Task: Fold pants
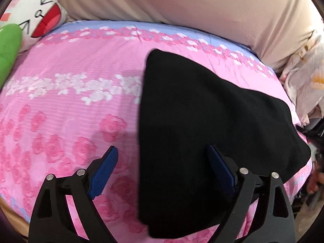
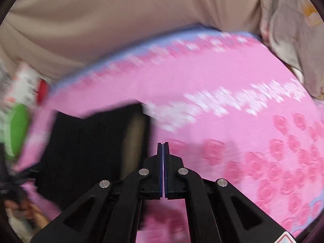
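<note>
The black pants lie folded into a flat block on the pink rose-patterned bedsheet. My left gripper hangs just above their near left edge, open wide, its blue pads touching no cloth. In the blurred right wrist view the pants show at the left, with a pale inner strip along their right edge. My right gripper is shut, pads together with nothing between them, beside that edge over the bedsheet.
A beige padded headboard runs along the back. A white cartoon cushion and a green plush sit at the far left. Pale bedding is heaped at the right. A hand shows at the lower left.
</note>
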Demonstrator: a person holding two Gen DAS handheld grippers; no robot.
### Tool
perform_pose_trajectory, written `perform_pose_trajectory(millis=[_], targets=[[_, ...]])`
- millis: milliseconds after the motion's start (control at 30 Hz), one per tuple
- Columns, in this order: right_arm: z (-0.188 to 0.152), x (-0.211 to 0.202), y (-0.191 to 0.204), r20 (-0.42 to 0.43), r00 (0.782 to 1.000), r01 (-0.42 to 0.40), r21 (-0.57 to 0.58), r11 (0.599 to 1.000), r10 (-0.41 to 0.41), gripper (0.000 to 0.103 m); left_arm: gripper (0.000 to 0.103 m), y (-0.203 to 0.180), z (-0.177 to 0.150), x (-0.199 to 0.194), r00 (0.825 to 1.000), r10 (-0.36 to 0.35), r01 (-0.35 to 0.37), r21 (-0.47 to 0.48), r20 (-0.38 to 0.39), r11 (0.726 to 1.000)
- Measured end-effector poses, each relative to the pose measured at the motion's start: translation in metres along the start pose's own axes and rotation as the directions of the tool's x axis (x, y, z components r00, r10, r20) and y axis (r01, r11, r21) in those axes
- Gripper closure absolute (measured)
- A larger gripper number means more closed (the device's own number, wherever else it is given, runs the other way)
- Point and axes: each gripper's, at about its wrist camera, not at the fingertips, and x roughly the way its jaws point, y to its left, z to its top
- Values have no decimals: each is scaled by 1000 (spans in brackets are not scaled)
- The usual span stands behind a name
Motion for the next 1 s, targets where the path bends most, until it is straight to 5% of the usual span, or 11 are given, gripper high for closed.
perform_pose_trajectory(millis=[167,267,367,467,500,567,633,800,867,933,1000], targets=[[-8,-15,71,-62,975,-220,-157,963,213,73,14,8,0,2,999,42,-42,-15,-10,999],[-23,-8,65,-75,995,-81,-148,986,71,67,14,16,-4,-6,1000,23,-23,-41,-2,999],[-31,-18,29,-77,992,-101,12,995,101,44,14,22,-6,-22,999,20,-19,-46,28,999],[-37,-17,29,-108,975,-187,58,981,192,44,14,20,-3,-32,999,-4,6,-39,43,999],[-37,-14,33,-113,969,-212,63,975,218,54,14,16,-3,-35,999,-19,20,-28,49,999],[-34,-8,39,-124,963,-237,36,971,240,96,14,4,-1,-40,997,-44,44,2,64,999],[-17,1,56,-117,971,-212,-31,977,207,97,14,-4,0,-42,996,-60,59,20,69,998],[32,-92,116,129,934,-283,-297,912,332,97,11,-6,2,-54,995,-15,12,39,98,999],[25,-86,104,138,963,-184,-297,937,233,96,10,1,-3,-51,995,27,-30,30,98,999],[2,-32,60,4,998,-68,-199,978,70,94,10,8,-9,-42,996,58,-59,18,74,998],[-29,19,11,-166,985,39,-86,995,-53,87,10,18,-14,-26,996,85,-85,-8,25,996]])
